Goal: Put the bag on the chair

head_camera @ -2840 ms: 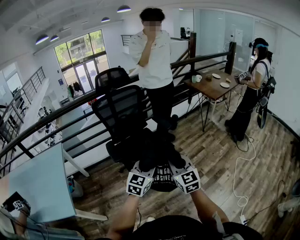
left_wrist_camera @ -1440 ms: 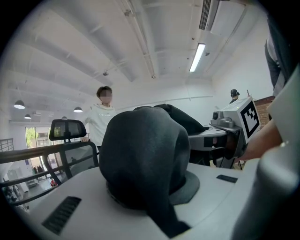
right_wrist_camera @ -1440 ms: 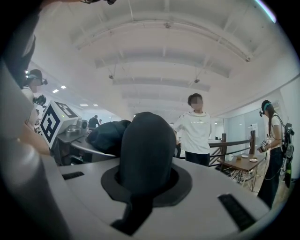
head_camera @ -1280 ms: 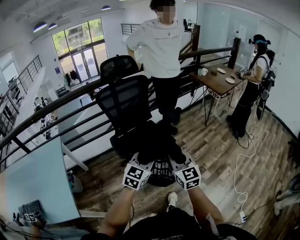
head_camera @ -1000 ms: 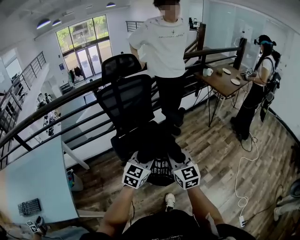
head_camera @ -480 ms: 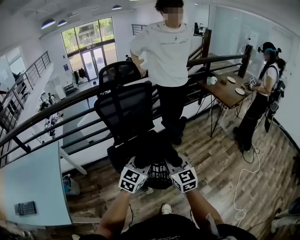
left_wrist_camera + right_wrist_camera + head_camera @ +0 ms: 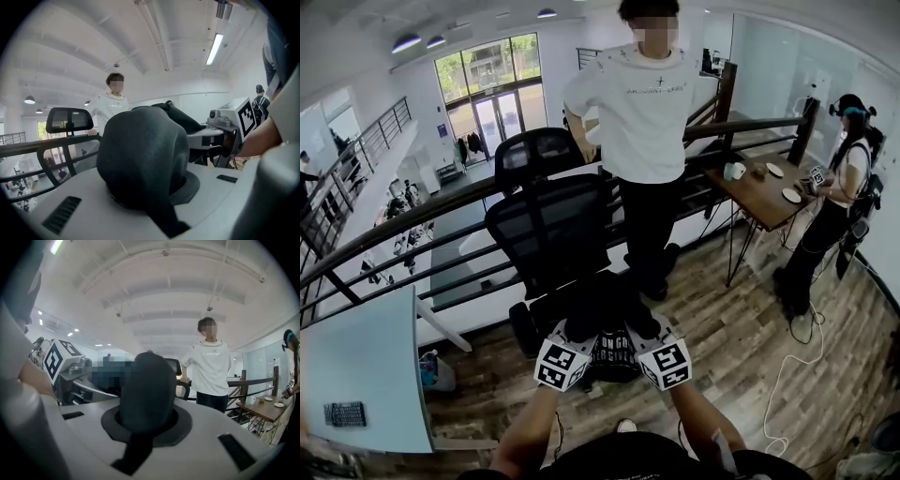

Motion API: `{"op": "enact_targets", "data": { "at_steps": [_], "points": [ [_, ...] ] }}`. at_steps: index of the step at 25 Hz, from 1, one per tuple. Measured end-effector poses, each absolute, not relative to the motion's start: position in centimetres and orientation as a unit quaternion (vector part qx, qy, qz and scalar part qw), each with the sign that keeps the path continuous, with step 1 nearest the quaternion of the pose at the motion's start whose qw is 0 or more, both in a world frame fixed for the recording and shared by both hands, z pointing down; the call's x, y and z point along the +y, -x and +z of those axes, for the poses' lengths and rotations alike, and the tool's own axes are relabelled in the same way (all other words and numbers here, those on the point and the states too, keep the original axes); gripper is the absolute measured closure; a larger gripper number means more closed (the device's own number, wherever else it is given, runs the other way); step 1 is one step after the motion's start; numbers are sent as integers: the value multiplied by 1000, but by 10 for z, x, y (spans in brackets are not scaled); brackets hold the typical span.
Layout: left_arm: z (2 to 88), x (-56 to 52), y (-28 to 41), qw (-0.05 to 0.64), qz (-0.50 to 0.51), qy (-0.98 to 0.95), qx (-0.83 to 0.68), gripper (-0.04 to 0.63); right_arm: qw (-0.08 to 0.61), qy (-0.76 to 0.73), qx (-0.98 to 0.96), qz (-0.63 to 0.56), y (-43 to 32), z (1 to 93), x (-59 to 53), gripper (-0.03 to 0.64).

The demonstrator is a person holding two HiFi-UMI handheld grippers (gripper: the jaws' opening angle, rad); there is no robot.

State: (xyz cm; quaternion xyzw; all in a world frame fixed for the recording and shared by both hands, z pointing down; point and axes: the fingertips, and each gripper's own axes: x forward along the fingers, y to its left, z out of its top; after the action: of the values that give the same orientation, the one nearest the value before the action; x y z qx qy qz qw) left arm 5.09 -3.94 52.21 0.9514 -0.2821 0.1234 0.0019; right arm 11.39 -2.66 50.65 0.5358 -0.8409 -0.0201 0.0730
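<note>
Black fabric bag [image 7: 614, 319] with white lettering on its near face hangs between the two grippers, just at the near edge of the black mesh office chair [image 7: 548, 234]. Whether its bottom already touches the seat cannot be told from the head view.

The left gripper [image 7: 568, 347] has its jaws clamped on a thick bunched fold of the dark cloth [image 7: 140, 159], which bulges up and over the pads. The right gripper [image 7: 147, 420] is likewise closed on a rounded gather of the same cloth [image 7: 147, 385], at the bag's right upper corner.

Judging by how the material folds and slumps round the jaws, the bag is soft and limp, with no stiff frame, and it looks light enough to be carried by two pinches. It will probably sag and spread once it is set down. The top corners, where it is gripped now, seem the best hold, since the body hangs straight below them.

A person in a white T-shirt [image 7: 642, 103] stands on the far side of the chair, beside a dark railing [image 7: 412, 220].
</note>
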Motion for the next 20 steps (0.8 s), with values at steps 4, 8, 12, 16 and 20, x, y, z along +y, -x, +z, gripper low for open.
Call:
{"op": "enact_targets", "data": {
  "at_steps": [4,8,12,16,20],
  "points": [
    [521,-59,-60,9,121,-947,-298,535,80,-525,-847,-25,-123,504,-48,565],
    [522,-76,-65,16,121,-944,-307,535,82,-516,-852,-21,-128,504,-67,565],
    [521,-91,-66,20,121,-941,-316,535,83,-508,-857,-18,-129,503,-82,565],
    [524,-105,-73,21,123,-940,-318,535,83,-503,-860,-14,-136,506,-96,565],
    [531,-123,-72,24,118,-937,-327,535,86,-496,-864,-14,-135,513,-115,565]
  ]
}}
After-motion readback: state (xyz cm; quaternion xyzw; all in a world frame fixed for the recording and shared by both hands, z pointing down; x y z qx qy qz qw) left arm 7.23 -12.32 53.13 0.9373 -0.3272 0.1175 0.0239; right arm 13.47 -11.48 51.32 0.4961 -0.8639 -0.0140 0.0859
